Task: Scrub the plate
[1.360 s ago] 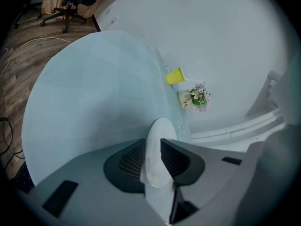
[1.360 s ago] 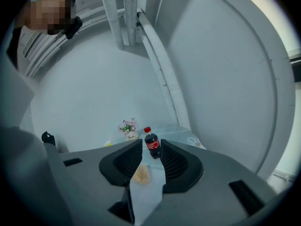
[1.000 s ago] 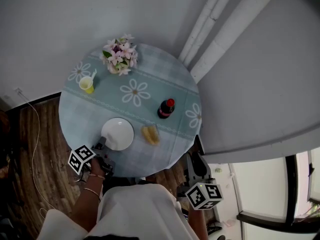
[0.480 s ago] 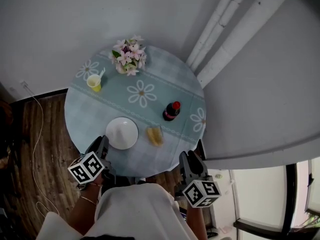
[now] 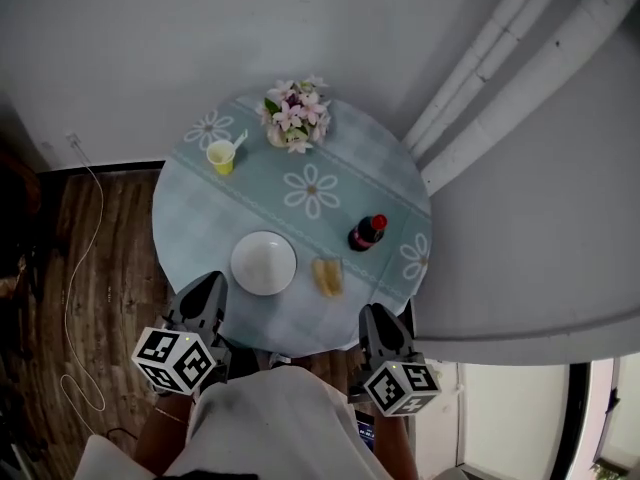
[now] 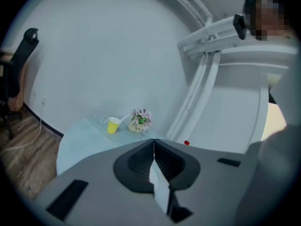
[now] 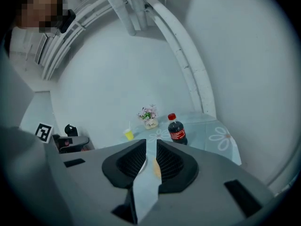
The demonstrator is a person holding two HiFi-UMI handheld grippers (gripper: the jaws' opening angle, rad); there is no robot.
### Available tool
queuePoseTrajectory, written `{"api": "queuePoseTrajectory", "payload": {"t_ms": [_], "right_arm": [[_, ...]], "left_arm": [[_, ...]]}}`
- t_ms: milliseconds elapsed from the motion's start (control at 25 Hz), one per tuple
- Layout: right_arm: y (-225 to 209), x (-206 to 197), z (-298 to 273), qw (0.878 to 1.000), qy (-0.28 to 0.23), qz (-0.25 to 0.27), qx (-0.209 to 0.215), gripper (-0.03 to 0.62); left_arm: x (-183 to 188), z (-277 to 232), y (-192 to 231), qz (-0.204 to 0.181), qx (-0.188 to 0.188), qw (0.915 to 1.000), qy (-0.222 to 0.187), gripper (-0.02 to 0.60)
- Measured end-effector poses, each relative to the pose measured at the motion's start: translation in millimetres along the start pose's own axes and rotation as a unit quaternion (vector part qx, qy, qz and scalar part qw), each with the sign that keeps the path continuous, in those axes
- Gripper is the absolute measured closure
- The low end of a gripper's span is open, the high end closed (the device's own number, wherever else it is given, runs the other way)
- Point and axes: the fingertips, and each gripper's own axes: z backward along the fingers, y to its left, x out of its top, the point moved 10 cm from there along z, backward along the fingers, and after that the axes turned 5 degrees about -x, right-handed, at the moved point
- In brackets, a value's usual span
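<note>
A white plate (image 5: 263, 263) lies near the front of the round blue daisy-print table (image 5: 190, 218), with a yellow sponge (image 5: 327, 276) just to its right. My left gripper (image 5: 208, 286) hovers at the table's front left edge, short of the plate; its jaws (image 6: 154, 145) are shut with nothing in them. My right gripper (image 5: 373, 315) hangs at the front right edge, short of the sponge. Its jaws (image 7: 151, 147) have just been closing and stand a narrow slit apart, empty. Through that slit the sponge (image 7: 156, 169) shows on the table beyond.
A cola bottle (image 5: 367, 233) stands right of the sponge. A flower pot (image 5: 293, 113) and a yellow cup (image 5: 222, 156) with a spoon sit at the far side. White pipes (image 5: 500, 58) run up the wall. A cable (image 5: 85, 268) lies on the wood floor at left.
My left gripper has lifted away from the plate's near left rim, rolled and closed its jaws. The right gripper has come forward toward the table's front edge.
</note>
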Motion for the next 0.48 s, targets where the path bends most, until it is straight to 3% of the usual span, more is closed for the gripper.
{"api": "queuePoseTrajectory", "payload": {"t_ms": [120, 480], "right_arm": [[9, 0, -8, 1.000, -0.007, 0.012, -0.008, 0.542], [40, 0, -21, 0.998, 0.001, 0.065, 0.015, 0.559]], "left_arm": [[-4, 11, -9, -0.037, 0.002, 0.9993, 0.002, 0.572], [-23, 8, -24, -0.040, 0.044, 0.9969, 0.051, 0.572]]}}
